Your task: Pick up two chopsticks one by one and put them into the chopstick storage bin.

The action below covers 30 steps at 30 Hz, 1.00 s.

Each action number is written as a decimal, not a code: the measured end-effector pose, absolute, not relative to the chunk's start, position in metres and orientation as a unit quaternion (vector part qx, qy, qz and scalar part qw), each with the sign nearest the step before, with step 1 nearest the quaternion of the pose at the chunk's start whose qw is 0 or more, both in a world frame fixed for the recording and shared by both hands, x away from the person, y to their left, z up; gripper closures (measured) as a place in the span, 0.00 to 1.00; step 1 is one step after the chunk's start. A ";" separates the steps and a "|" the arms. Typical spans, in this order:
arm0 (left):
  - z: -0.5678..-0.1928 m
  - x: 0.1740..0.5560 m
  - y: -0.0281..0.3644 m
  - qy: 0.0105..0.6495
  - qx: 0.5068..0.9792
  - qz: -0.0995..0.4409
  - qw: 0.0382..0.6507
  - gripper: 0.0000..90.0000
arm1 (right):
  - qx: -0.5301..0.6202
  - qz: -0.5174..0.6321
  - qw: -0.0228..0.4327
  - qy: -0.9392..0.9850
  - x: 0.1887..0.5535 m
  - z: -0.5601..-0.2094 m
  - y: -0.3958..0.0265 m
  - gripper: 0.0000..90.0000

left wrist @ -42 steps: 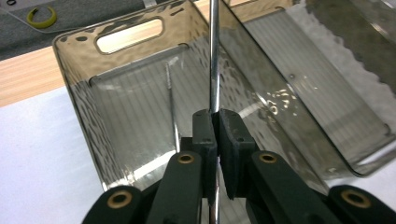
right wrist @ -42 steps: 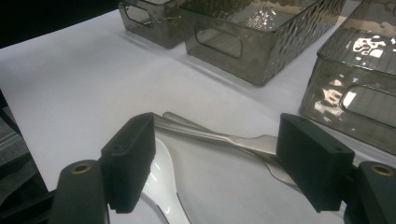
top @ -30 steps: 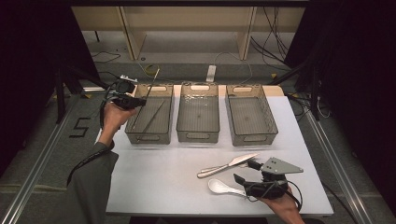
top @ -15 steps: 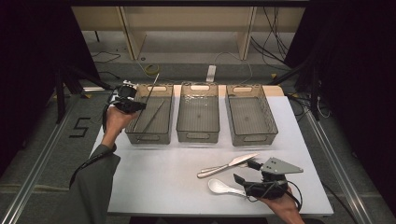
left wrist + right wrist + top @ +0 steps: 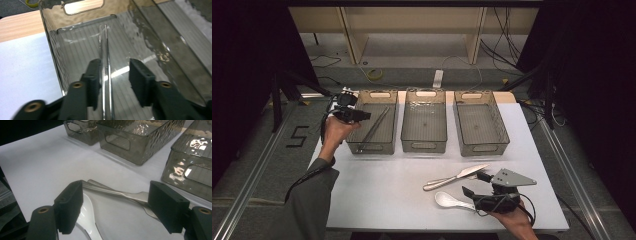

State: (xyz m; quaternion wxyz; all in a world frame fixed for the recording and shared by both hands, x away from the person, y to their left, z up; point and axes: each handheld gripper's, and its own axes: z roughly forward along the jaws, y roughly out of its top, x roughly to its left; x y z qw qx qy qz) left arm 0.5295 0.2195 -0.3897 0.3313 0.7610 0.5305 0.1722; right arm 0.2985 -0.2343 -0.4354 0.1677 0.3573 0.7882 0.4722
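Note:
A pair of thin metal chopsticks (image 5: pixel 374 127) lies slantwise in the left smoky plastic bin (image 5: pixel 362 147). My left gripper (image 5: pixel 364 116) hovers over that bin's left rim; its jaws have just been opening. In the left gripper view the chopsticks (image 5: pixel 105 45) run between the parted jaws (image 5: pixel 115 67), close beside the left pad, with a gap to the right one. At the table's front right my right gripper (image 5: pixel 474 183) stands open just above a white spoon (image 5: pixel 447 200) and a metal knife (image 5: pixel 455 176). The right gripper view shows the spoon (image 5: pixel 86 212) and the knife (image 5: pixel 112 191) between its wide jaws (image 5: pixel 116 195).
A middle bin (image 5: pixel 424 145) and a right bin (image 5: pixel 484 147) stand in a row with the left one at the far side of the white table (image 5: pixel 377 190). Dark curtains flank the table, and a wooden shelf frame stands behind it.
The chopsticks stuck up past the left bin's far rim in my left gripper before; now they lie down inside the bin and the left jaws have parted. The right gripper has not moved.

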 end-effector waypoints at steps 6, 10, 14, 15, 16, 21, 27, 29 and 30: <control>-0.385 0.496 0.210 0.520 0.749 0.158 0.379 0.43 | 0.354 0.474 0.163 0.789 0.298 -0.436 -0.234 0.32; -0.389 0.482 0.212 0.516 0.740 0.158 0.402 0.38 | 0.351 0.471 0.160 0.793 0.298 -0.435 -0.232 0.32; -0.392 0.474 0.214 0.509 0.739 0.151 0.415 0.36 | 0.344 0.470 0.158 0.798 0.296 -0.434 -0.229 0.32; -0.392 0.472 0.214 0.506 0.738 0.150 0.420 0.35 | 0.342 0.468 0.157 0.800 0.296 -0.435 -0.229 0.32; -0.392 0.469 0.214 0.503 0.740 0.147 0.422 0.35 | 0.342 0.468 0.156 0.800 0.297 -0.435 -0.229 0.32; -0.393 0.459 0.209 0.486 0.740 0.158 0.436 0.33 | 0.341 0.464 0.151 0.803 0.297 -0.436 -0.228 0.32; -0.395 0.445 0.199 0.466 0.735 0.157 0.466 0.31 | 0.336 0.458 0.145 0.810 0.296 -0.437 -0.224 0.32; -0.397 0.440 0.195 0.456 0.742 0.154 0.467 0.30 | 0.334 0.453 0.144 0.814 0.297 -0.438 -0.223 0.32; -0.398 0.437 0.193 0.452 0.743 0.155 0.469 0.30 | 0.334 0.451 0.142 0.815 0.297 -0.438 -0.222 0.32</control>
